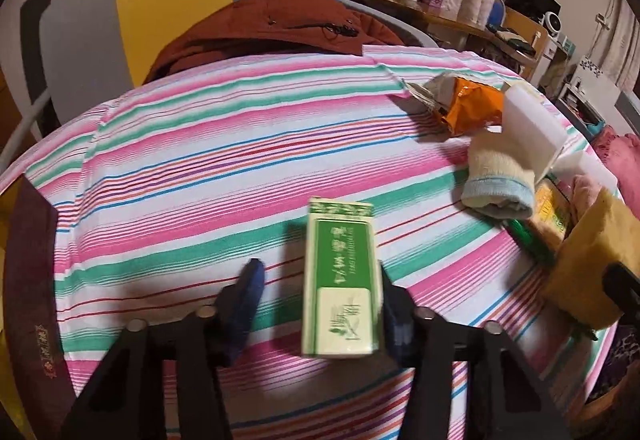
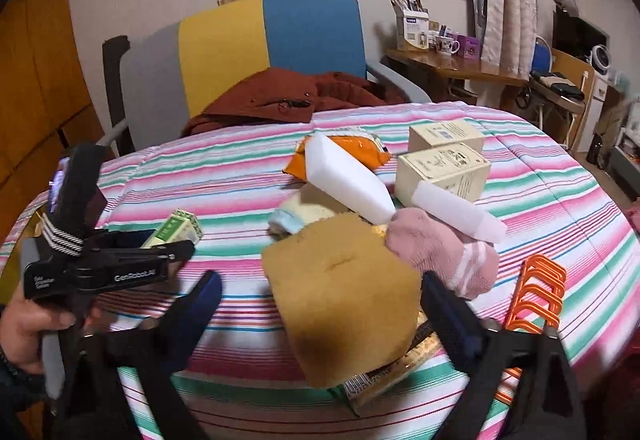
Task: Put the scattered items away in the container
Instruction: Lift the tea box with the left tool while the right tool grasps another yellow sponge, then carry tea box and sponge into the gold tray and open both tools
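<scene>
Nearly all of the tidying looks left to do, and I see no container in either view, so I cannot tell where these things must go. My left jaws (image 1: pixel 320 280) are partly open around the green box (image 1: pixel 339 280): the right pad touches its side, the left pad stands clear, so I would not call it gripped. My right jaws (image 2: pixel 322 304) stand wide with the yellow sponge (image 2: pixel 344 304) between them, neither pad pressing. Beyond it lie the pink sock (image 2: pixel 440 252), white foam blocks (image 2: pixel 348 179), orange packet (image 2: pixel 372 151), cream boxes (image 2: pixel 444 169) and, right of my right jaws, orange clips (image 2: pixel 536 292). Only the right view shows those clips, boxes and my left hand (image 2: pixel 24 324); the left view alone shows the green box's printed face on the striped bench (image 1: pixel 200 159).
</scene>
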`<control>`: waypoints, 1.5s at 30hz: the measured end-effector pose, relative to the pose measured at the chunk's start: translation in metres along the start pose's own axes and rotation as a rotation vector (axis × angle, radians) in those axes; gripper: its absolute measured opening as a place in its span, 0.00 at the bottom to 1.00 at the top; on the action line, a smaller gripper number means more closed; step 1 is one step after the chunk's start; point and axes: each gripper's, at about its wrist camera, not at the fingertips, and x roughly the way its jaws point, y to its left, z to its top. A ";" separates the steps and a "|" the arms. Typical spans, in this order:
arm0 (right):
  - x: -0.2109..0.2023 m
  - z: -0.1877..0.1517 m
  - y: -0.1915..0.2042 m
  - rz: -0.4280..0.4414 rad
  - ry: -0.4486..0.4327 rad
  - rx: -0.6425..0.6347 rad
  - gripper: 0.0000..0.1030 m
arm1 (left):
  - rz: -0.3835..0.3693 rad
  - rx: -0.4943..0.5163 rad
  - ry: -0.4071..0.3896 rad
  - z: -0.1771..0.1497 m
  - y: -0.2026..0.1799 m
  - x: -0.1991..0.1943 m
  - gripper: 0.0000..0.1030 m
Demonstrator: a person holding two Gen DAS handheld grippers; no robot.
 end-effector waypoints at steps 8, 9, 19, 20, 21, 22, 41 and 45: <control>0.007 -0.005 0.006 -0.021 0.005 -0.016 0.59 | -0.071 -0.054 -0.028 -0.011 0.016 -0.012 0.30; 0.006 -0.006 0.007 -0.017 0.000 -0.017 0.58 | -0.095 -0.062 -0.032 -0.014 0.017 -0.016 0.30; -0.012 -0.015 0.013 0.116 -0.092 0.055 0.55 | -0.141 -0.025 -0.111 -0.041 0.016 -0.058 0.30; -0.015 -0.014 0.016 0.128 -0.105 0.062 0.55 | -0.144 -0.026 -0.122 -0.043 0.017 -0.063 0.30; -0.018 -0.013 0.020 0.144 -0.114 0.067 0.55 | -0.146 -0.026 -0.131 -0.044 0.018 -0.069 0.30; -0.020 -0.013 0.024 0.153 -0.119 0.067 0.55 | -0.148 -0.027 -0.138 -0.046 0.020 -0.074 0.30; -0.023 0.022 0.170 0.398 -0.127 -0.073 0.55 | -0.045 -0.212 -0.257 -0.080 0.141 -0.156 0.30; -0.020 0.031 0.211 0.459 -0.121 -0.121 0.55 | 0.006 -0.285 -0.263 -0.094 0.182 -0.165 0.30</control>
